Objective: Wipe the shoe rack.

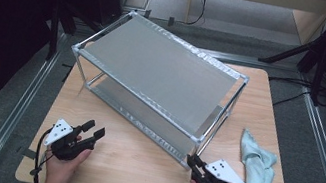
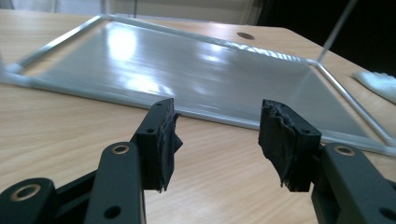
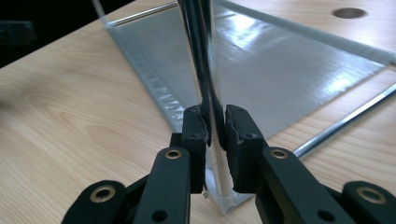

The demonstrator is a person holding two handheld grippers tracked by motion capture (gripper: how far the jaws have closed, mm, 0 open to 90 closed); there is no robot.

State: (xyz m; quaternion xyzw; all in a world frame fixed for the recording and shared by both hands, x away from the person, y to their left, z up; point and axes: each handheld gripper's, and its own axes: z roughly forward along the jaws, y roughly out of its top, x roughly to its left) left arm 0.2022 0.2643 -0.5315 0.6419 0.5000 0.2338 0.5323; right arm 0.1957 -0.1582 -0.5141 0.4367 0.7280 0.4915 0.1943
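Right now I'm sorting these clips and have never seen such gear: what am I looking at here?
A person sits at a wooden table and holds a two-jaw hand tool in each hand. The high view looks down from above; the other two pictures come from cameras riding on each tool. On the table stand a two-tier metal shelf rack and, beside it, a crumpled light blue cloth. The right gripper is closed on the rack's near corner post, low down. The left gripper is open, holding nothing, facing the rack's bottom shelf.

Wooden table (image 1: pixel 147 170) evenly lit from overhead; surroundings left dark. Glare seen on grey metal two-tier shelf rack (image 2: pixel 187 65). Far rack edges softly blurred.
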